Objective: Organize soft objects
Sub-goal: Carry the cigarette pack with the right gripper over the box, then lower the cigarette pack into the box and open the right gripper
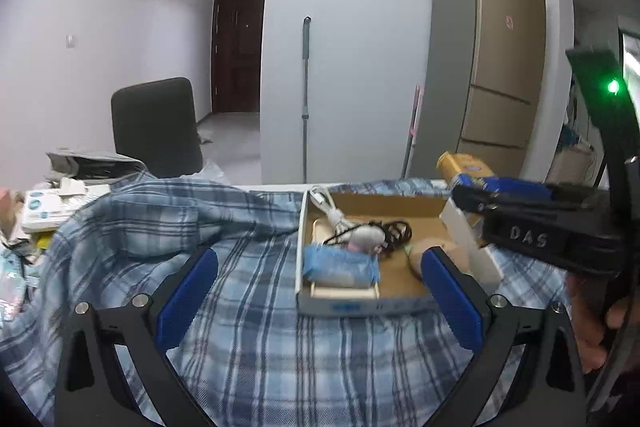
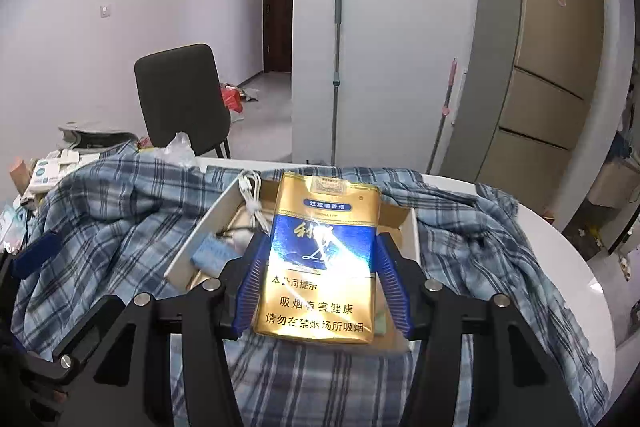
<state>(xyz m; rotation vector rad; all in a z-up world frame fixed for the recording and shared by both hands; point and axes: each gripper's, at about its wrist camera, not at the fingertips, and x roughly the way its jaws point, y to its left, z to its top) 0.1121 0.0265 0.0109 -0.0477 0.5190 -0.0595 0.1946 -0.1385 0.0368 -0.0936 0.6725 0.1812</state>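
Because it is a soft pack wrapped in glossy film, the cigarette pack [image 2: 320,259] is probably light, a little slippery and easy to crush, so I judge that a gentle squeeze on its two narrow side edges, low on the body, suits it best. That is where the right gripper [image 2: 322,291] has it: the blue fingers [image 2: 249,291] are closed onto either side edge and the pack stands upright between them, held above the open cardboard box [image 2: 200,239] just ahead. Below and beyond the fingers, the plaid shirt [image 2: 120,227] sprawls over the white table [image 2: 560,259]; it looks limp and would need gathering at a fold. The left gripper [image 1: 320,291] has its fingers [image 1: 188,291] spread wide and holds nothing, hovering above the shirt, with the box's near wall between the fingertips and the right finger's tip overlapping the box's near right corner; whether it touches there I cannot tell.
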